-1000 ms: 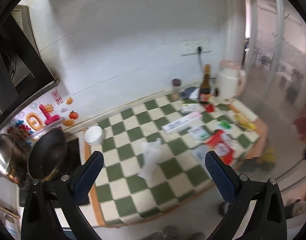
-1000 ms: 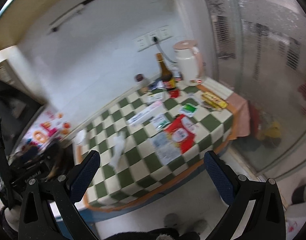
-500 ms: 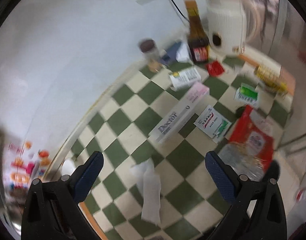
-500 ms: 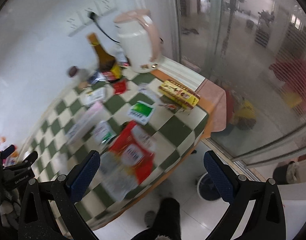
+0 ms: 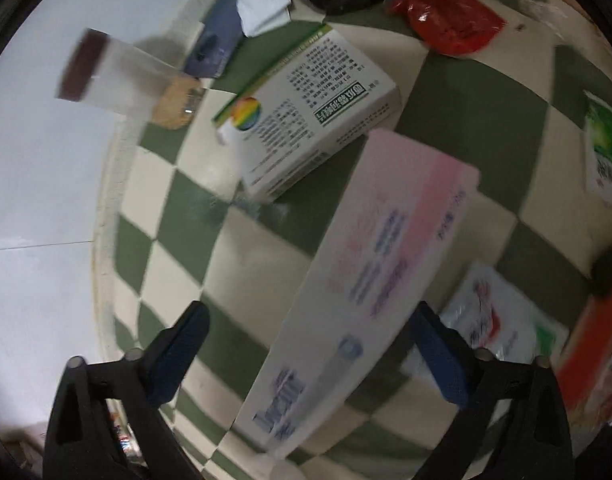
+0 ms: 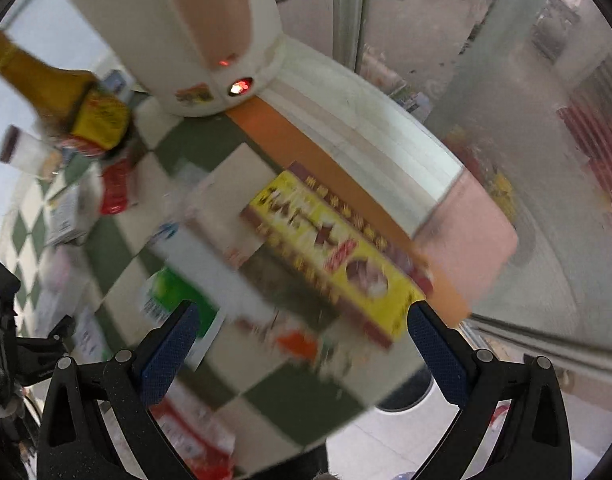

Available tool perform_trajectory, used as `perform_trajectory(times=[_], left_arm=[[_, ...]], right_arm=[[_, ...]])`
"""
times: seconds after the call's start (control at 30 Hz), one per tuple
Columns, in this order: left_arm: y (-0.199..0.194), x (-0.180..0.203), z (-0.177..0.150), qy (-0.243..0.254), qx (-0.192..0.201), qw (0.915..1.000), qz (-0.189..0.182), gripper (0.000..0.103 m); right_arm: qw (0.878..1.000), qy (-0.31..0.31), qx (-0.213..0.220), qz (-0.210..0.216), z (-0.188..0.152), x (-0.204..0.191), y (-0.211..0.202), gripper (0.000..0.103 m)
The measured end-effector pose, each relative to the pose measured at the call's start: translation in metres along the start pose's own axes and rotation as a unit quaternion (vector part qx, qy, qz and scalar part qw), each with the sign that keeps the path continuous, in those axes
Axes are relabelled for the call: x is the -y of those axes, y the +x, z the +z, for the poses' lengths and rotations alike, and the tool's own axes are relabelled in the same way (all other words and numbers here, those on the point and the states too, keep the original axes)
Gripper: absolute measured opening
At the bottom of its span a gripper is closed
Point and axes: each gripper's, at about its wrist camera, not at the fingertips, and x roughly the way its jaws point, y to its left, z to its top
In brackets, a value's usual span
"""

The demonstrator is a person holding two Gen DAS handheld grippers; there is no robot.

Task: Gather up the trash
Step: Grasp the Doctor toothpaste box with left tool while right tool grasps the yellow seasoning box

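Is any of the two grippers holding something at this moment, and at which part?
Nothing is held. The left gripper is open above the long pink and white box, and the right gripper is open above the yellow box; neither touches its box.

- My left gripper [image 5: 312,354] sits along the bottom of the left wrist view with its jaws spread wide apart and nothing between them.
- Its blue fingertip pads [image 5: 177,354] angle inward from the lower left and lower right of the frame, each on a black finger frame.
- My right gripper [image 6: 303,354] is posed the same way at the bottom of the right wrist view, jaws wide and holding nothing.
- Its blue pads [image 6: 438,354] are sharp against the black finger frames.
- At the far left edge of the right wrist view, a black piece of my left gripper shows.
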Motion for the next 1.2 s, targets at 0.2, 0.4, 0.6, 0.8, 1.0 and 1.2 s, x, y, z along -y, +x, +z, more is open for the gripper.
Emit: perform_trajectory(times=[0.2,0.4,0.6,0.8,1.0,1.2], left_arm=[[-0.009,-0.019,0.005,-0.096,-0.012,0.9944,-0.044,0.056],[-0.006,-0.054,-0.015,-0.253,-0.051,0.9569,-0.134,0.058],[0.003,-0.050,-0.034,-0.230,-0.064,0.9573,-0.163,0.065],[-0.013,-0.045,-0.049,-0.217,-0.044,0.9675,-0.123,0.051],[-0.053,-0.036,-0.059,-0.232,-0.014,0.9681,-0.093,0.049],[-0.098,-0.027,-0.054,-0.250,0.041,0.9656,-0.057,0.048]], right_arm=[[0.998,-0.029,-0.028,-0.046,0.028,-0.002,0.042,0.099],[0.999,0.040,-0.018,-0.002,0.032,0.012,0.054,0.083],[0.994,0.062,-0.060,0.061,0.033,0.027,0.061,0.087],[0.997,-0.016,-0.079,-0.001,0.013,0.014,0.076,0.090],[1.000,0.007,-0.013,0.020,0.002,0.013,0.057,0.069],[0.998,0.026,0.056,0.017,-0.012,0.013,0.016,0.066]])
